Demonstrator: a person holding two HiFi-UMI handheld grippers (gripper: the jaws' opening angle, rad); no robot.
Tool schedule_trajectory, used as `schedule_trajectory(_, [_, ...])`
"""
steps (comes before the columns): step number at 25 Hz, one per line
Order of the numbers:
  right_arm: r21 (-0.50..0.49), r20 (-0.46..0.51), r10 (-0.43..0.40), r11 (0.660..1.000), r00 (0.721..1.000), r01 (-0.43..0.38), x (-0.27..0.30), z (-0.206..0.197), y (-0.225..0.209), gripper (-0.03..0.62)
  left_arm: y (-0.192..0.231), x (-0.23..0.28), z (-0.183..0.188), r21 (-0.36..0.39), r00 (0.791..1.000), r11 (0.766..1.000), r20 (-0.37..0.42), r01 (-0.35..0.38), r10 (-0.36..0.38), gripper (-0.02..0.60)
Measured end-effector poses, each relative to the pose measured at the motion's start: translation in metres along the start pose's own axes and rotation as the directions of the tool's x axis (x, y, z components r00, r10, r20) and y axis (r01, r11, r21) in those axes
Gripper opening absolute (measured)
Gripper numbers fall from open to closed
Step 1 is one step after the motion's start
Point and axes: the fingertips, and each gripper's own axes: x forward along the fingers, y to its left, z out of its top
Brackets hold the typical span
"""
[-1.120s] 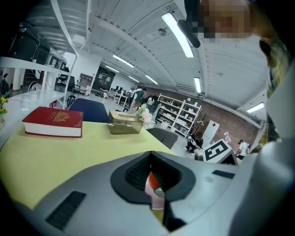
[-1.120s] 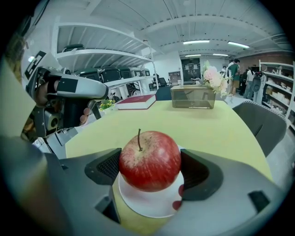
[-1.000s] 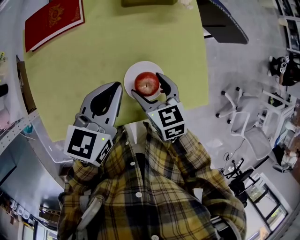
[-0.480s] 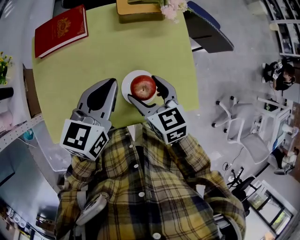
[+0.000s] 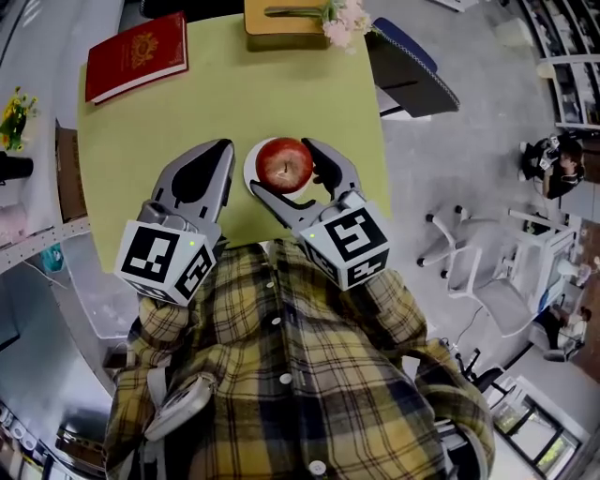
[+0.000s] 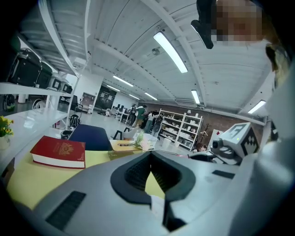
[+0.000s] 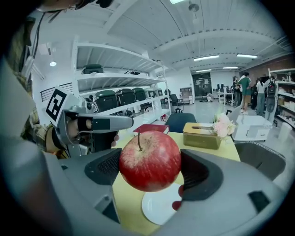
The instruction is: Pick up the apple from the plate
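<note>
The right gripper (image 5: 285, 169) has its fingers clamped on the red apple (image 5: 284, 163), one dark pad pressing each side. In the right gripper view the apple (image 7: 150, 160) sits stem up at mid-frame between the fingers (image 7: 107, 167), and the white plate (image 7: 157, 208) lies lower in the frame on the worktop, apparently clear of the fruit. From the head view the apple covers most of the plate (image 5: 250, 171), leaving only a sliver of rim at its left.

The left gripper (image 5: 223, 150) hangs just left of the plate over the yellow-green worktop (image 5: 141, 131). Its fingers are together with nothing between them, as the left gripper view (image 6: 150, 159) shows.

A red book (image 5: 138, 54) lies at the upper left of the worktop. A wooden box (image 5: 281, 17) with pale flowers (image 5: 343, 19) beside it stands at the far edge, top centre. A dark blue chair (image 5: 412, 66) stands off the upper right corner. The person's plaid shirt (image 5: 281, 375) fills the lower part of the head view.
</note>
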Motion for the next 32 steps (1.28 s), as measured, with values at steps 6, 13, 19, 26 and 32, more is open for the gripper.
schedule_trajectory(6, [-0.015, 0.044, 0.033, 0.999, 0.998, -0.033, -0.020, 0.028, 0.006, 0.382, -0.006, -0.003, 0.015, 0.019, 1.000, 1.000, 0.026, -0.005, 0.004, 0.006])
schedule_trajectory(13, [-0.023, 0.069, 0.016, 1.000, 0.998, -0.014, -0.036, 0.039, 0.001, 0.382, -0.012, -0.004, 0.025, 0.039, 0.999, 0.999, 0.043, 0.000, -0.002, 0.006])
schedule_trajectory(19, [0.000, 0.076, 0.003, 1.000, 0.997, -0.003, -0.040, 0.037, -0.003, 0.382, -0.017, -0.002, 0.022, 0.044, 0.999, 0.999, 0.035, 0.018, -0.020, 0.006])
schedule_trajectory(26, [-0.011, 0.073, 0.004, 1.000, 0.997, -0.003, -0.040, 0.036, -0.002, 0.380, -0.018, -0.001, 0.022, 0.041, 0.999, 0.999, 0.033, 0.028, -0.029, 0.006])
schedule_trajectory(32, [-0.015, 0.060, 0.008, 1.000, 0.998, -0.007, -0.039, 0.031, -0.001, 0.380, -0.018, -0.001, 0.025, 0.008, 0.998, 0.999, 0.041, 0.037, -0.037, 0.006])
